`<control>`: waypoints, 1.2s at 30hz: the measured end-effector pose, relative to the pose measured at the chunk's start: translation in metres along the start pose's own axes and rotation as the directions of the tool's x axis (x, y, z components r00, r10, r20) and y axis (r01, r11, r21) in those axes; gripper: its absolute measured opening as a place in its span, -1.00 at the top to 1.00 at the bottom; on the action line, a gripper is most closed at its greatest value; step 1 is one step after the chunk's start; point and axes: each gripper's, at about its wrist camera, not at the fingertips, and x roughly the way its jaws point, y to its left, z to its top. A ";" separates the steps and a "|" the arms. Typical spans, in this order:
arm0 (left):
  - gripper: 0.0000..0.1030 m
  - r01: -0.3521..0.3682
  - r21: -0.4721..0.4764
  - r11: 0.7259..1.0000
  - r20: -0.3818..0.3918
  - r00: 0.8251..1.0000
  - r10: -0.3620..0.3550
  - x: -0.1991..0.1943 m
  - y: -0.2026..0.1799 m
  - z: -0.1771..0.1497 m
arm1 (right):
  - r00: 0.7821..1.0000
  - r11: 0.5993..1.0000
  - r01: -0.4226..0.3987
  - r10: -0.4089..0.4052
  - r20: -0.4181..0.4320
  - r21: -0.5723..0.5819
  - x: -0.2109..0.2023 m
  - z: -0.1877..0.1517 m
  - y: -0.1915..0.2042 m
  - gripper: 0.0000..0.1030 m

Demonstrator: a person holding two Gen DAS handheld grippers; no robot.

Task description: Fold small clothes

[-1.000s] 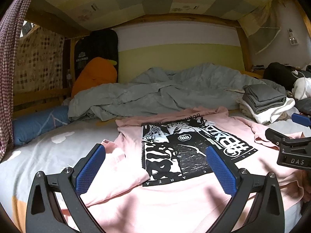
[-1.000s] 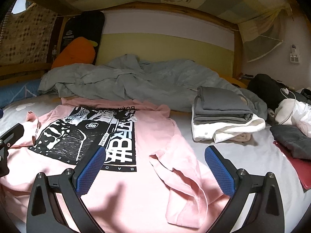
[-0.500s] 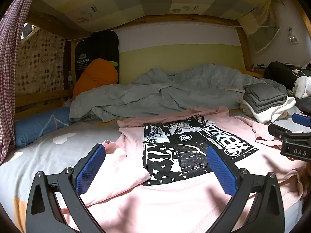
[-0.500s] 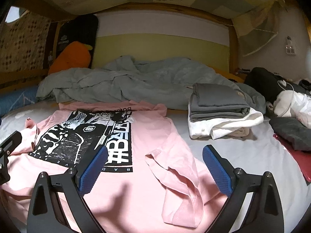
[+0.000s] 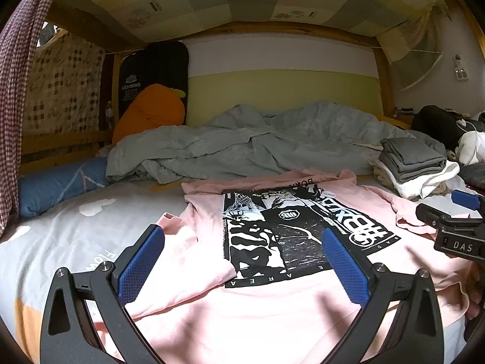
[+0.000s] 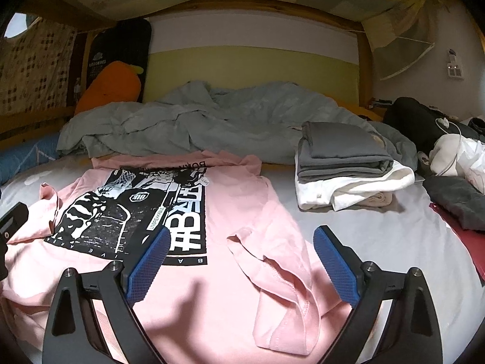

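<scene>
Here, in the left wrist view, the pale pink cotton T-shirt with a black-and-white graphic print (image 5: 303, 233) lay spread face up on the grey bed sheet (image 5: 69, 227), hem nearest the camera, its near sleeve (image 5: 182, 254) rumpled beside the body. The left claw (image 5: 242, 261) stood wide above the hem with nothing between its blue pads. To fold well from here, it would probably pay to flatten that sleeve first, then pinch one layer at the hem corner — not a bunch — and carry it straight toward the collar. The right claw (image 5: 454, 224) showed only partly at the frame's edge.

In the right wrist view, the right claw (image 6: 239, 261) also gaped wide and empty; its jaws had just eased slightly inward, with only the cloth lying below them. The other sleeve (image 6: 279, 279) was doubled over itself, so I judged it needed smoothing before any fold. A stack of folded grey and white garments (image 6: 342, 166) sat well apart by the crumpled grey-green duvet (image 6: 212, 118).

The shirt's collar was hard to read — foreshortened against the duvet — and its near hem was cut off below both frames.
</scene>
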 end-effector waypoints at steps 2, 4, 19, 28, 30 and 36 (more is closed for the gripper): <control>-1.00 -0.005 -0.002 1.000 0.003 1.000 0.005 -0.001 0.000 0.000 | 1.000 1.000 -0.002 0.002 0.003 -0.008 0.000 0.000 0.002 -0.87; -1.00 -0.006 -0.002 1.000 0.006 1.000 0.006 -0.001 0.000 0.000 | 1.000 1.000 0.001 -0.001 0.002 -0.017 0.000 0.000 0.004 -0.87; -1.00 0.004 -0.011 1.000 0.008 1.000 -0.004 -0.002 0.001 0.001 | 1.000 1.000 0.009 -0.009 0.001 -0.027 0.000 0.001 0.006 -0.90; -1.00 -0.027 -0.023 0.999 0.117 0.993 0.029 -0.039 0.016 0.031 | 0.999 0.998 -0.022 0.020 0.034 0.050 -0.023 0.025 -0.020 -0.90; -1.00 -0.038 -0.003 0.999 0.156 0.987 0.038 -0.049 0.018 0.038 | 0.998 0.997 -0.022 0.018 0.058 0.069 -0.032 0.033 -0.033 -0.90; -1.00 0.030 0.000 1.000 0.194 0.981 -0.030 -0.072 0.026 0.048 | 0.995 0.993 -0.096 0.095 0.018 0.063 -0.059 0.058 -0.072 -0.90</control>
